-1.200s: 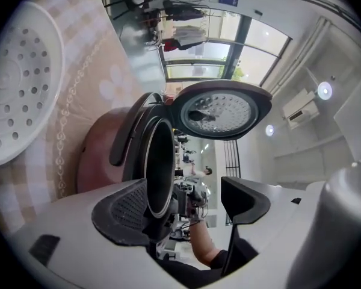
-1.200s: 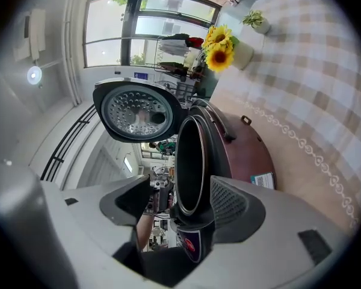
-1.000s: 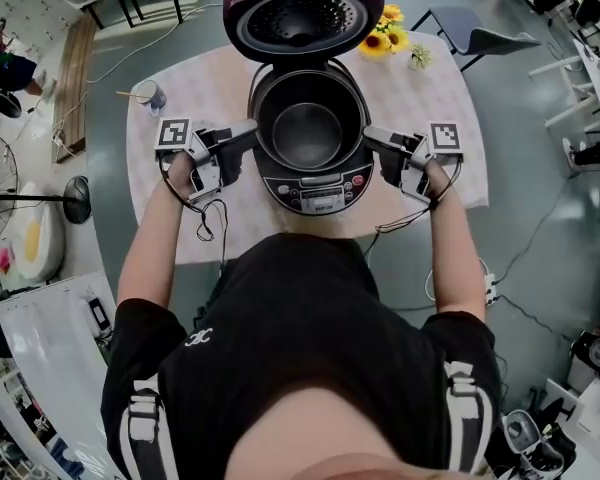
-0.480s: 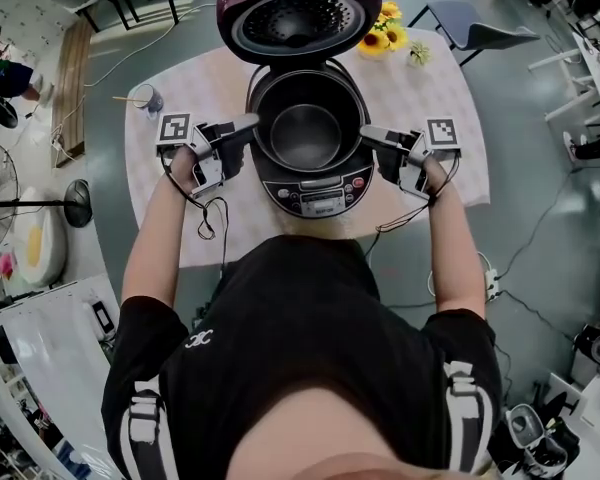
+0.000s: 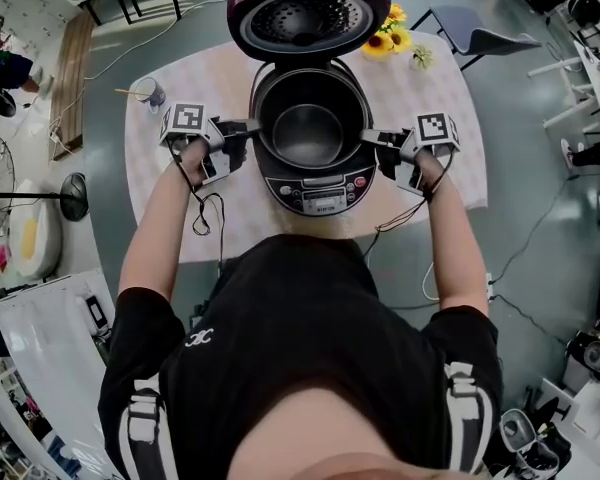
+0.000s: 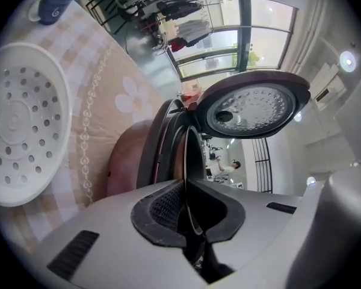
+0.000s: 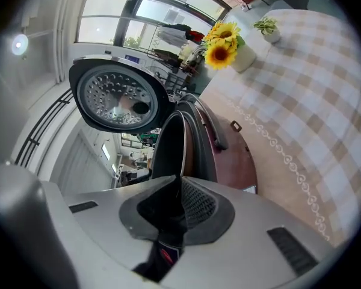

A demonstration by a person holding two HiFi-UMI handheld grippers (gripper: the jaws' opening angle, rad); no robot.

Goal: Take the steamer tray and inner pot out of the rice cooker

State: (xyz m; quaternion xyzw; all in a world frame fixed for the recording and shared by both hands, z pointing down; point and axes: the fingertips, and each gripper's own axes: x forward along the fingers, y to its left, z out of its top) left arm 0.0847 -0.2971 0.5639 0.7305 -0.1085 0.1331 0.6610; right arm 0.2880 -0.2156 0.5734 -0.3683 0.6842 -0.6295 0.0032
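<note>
The dark maroon rice cooker (image 5: 315, 193) stands on the table with its lid (image 5: 305, 13) tipped up. The metal inner pot (image 5: 308, 133) sits inside it. My left gripper (image 5: 252, 128) has just been closing and is now shut on the pot's left rim (image 6: 184, 161), which runs between its pads. My right gripper (image 5: 368, 136) has likewise just been closing and grips the right rim (image 7: 182, 161). The white perforated steamer tray (image 6: 24, 119) lies flat on the tablecloth, left of the cooker in the left gripper view.
A blue cup (image 5: 150, 93) stands at the table's far left and sunflowers (image 5: 385, 30) with a small plant at the far right. A chair (image 5: 475, 33) is beyond the table. Cables hang off the front edge.
Both grippers have dropped from beside the cooker onto the inner pot's rim and their jaws have closed on it. The pot sits where it was.
</note>
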